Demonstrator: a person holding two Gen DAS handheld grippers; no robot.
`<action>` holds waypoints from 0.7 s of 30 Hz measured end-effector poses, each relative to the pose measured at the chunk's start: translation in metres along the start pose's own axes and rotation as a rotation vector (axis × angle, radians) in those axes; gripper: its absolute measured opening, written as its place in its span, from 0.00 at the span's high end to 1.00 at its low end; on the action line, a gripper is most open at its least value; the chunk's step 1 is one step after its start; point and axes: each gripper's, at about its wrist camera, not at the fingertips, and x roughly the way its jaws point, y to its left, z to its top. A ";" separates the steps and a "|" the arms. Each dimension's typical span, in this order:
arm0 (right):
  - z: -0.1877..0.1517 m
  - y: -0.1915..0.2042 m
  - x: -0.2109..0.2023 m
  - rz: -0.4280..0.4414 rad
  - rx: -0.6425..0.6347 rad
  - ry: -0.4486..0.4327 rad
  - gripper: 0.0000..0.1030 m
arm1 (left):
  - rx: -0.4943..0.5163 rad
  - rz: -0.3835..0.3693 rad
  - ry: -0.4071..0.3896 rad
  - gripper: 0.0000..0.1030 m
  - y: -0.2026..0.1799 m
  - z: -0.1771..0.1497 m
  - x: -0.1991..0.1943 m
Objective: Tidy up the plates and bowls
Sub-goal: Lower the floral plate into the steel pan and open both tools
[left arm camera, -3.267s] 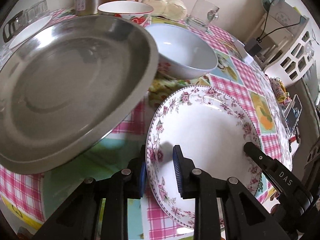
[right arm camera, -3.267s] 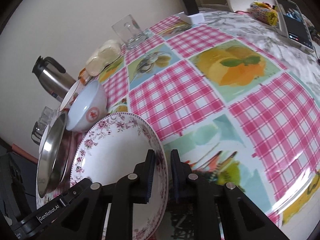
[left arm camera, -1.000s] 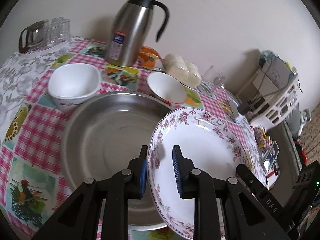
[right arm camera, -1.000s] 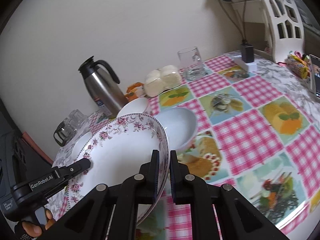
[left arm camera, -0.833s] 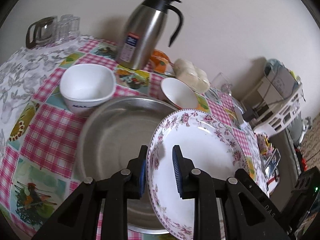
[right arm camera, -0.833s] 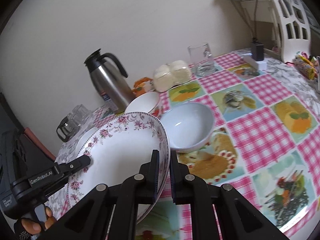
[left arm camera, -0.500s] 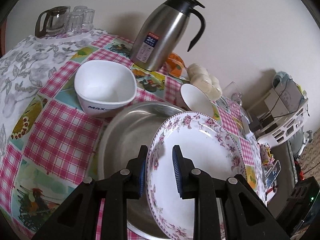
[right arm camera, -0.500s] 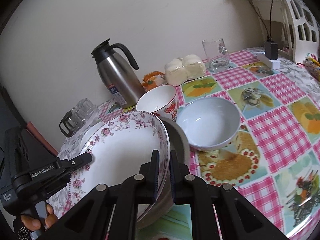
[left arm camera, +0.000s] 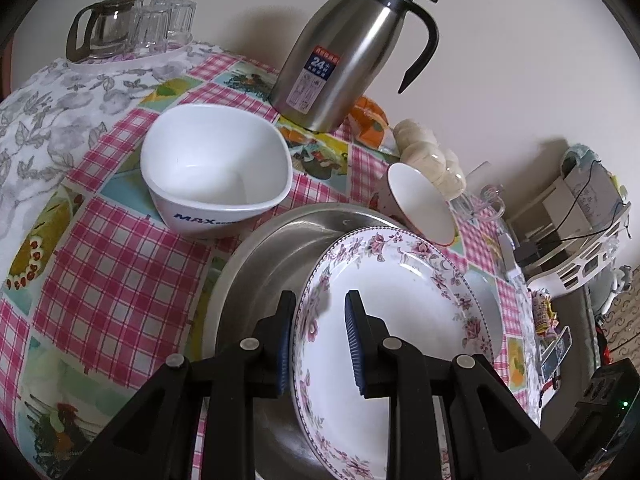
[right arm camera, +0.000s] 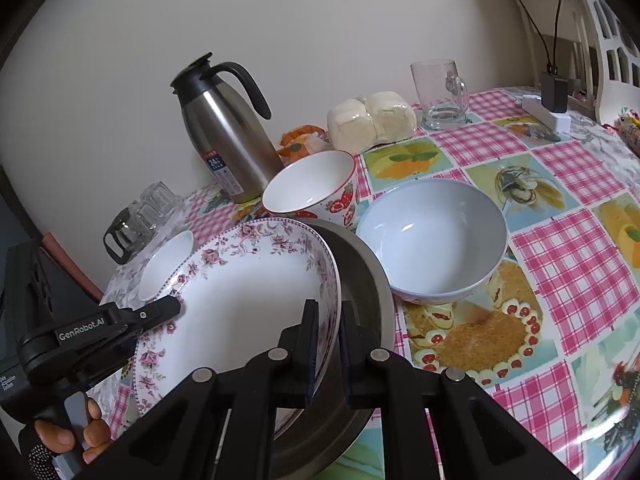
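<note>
Both grippers hold one white plate with a pink floral rim [left arm camera: 404, 320], also in the right wrist view [right arm camera: 248, 300]. My left gripper [left arm camera: 318, 312] is shut on its near rim. My right gripper [right arm camera: 328, 320] is shut on the opposite rim. The plate hangs tilted over a large steel plate [left arm camera: 260, 280] lying on the table, whose edge shows in the right wrist view [right arm camera: 372, 280]. A square white bowl [left arm camera: 216, 168], a red-flowered bowl [right arm camera: 312, 188] and a pale blue bowl [right arm camera: 432, 240] stand around it.
A steel thermos jug [right arm camera: 224, 132] stands at the back by the wall. Glass cups and a glass pot [left arm camera: 124, 24] are at the far left. A glass mug [right arm camera: 440, 88], wrapped buns [right arm camera: 372, 120] and a power strip [right arm camera: 548, 112] are at the back right.
Both grippers have carried the floral plate leftward, from beside the steel plate to over it, and lowered it closer. The grips have not changed.
</note>
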 end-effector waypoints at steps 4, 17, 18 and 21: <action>-0.001 -0.001 0.007 -0.006 0.004 0.013 0.90 | -0.002 0.013 0.008 0.76 0.002 0.000 0.006; -0.003 0.002 0.016 -0.020 -0.017 0.028 0.89 | 0.035 0.072 0.002 0.76 0.000 -0.002 0.011; -0.003 0.003 0.016 -0.023 -0.023 0.028 0.88 | 0.037 0.078 0.003 0.76 0.000 -0.002 0.011; -0.004 0.008 0.017 -0.049 -0.055 0.032 0.86 | 0.039 0.091 0.003 0.76 0.000 -0.002 0.010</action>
